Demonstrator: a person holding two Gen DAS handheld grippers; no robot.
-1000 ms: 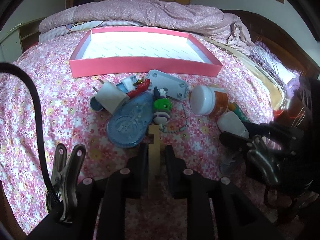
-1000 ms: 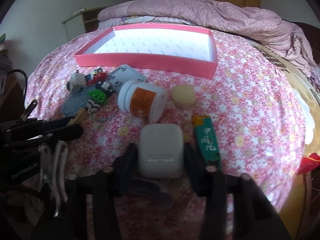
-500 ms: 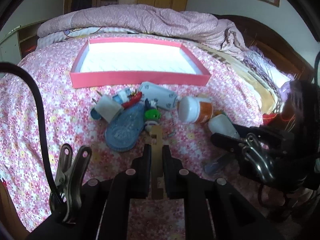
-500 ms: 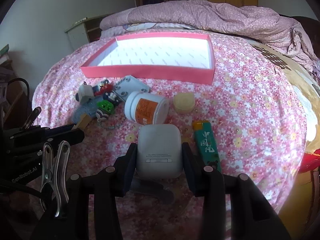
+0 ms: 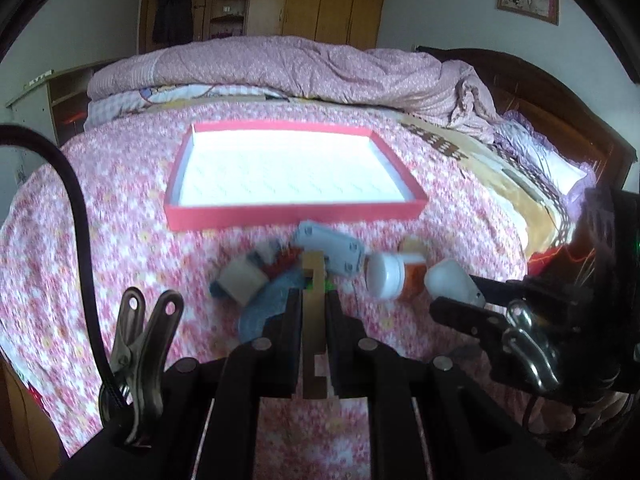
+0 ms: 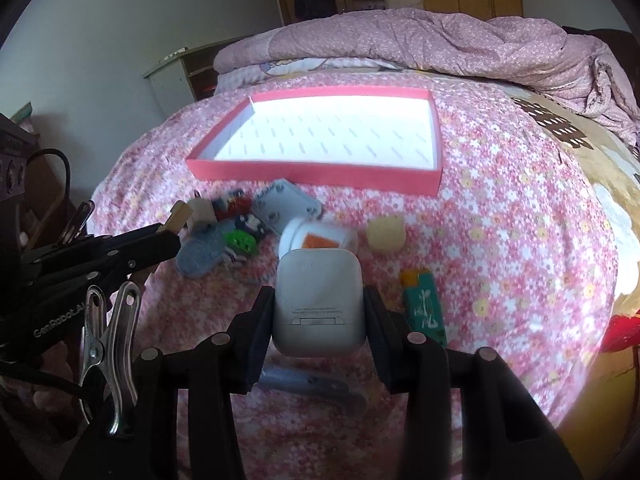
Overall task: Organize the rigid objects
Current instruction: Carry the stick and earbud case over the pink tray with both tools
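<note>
Left claw point(image 5: 314, 296): lower centre of the left wrist view, clamped on a thin wooden piece point(image 5: 313, 320) standing upright between the pads, top end poking out past the fingertips

Right claw point(image 6: 319, 312): lower centre of the right wrist view, clamped on a white earbud case point(image 6: 319, 300), hinge side toward the camera, case lifted clear of the bed point(image 6: 520, 208)

Red tray point(image 6: 320, 170): upper centre of both views, white inside, resting on the floral bedspread, nothing in it

Loose pile, middle left of the right wrist view, just below the tray: grey plate point(image 6: 286, 208), white plug point(image 6: 201, 210), blue tape dispenser point(image 6: 202, 254), green toy point(image 6: 240, 242), small red and blue figure, blurred

White jar with orange label point(image 6: 318, 238): on its side, directly behind the held case

Pale yellow round lid point(image 6: 386, 234): right of the jar, apart from it

Green lighter point(image 6: 424, 306): lower right of the case, flat on the bed

Grey-handled tool point(image 6: 312, 388): on the bed under the right claw, partly hidden
</note>
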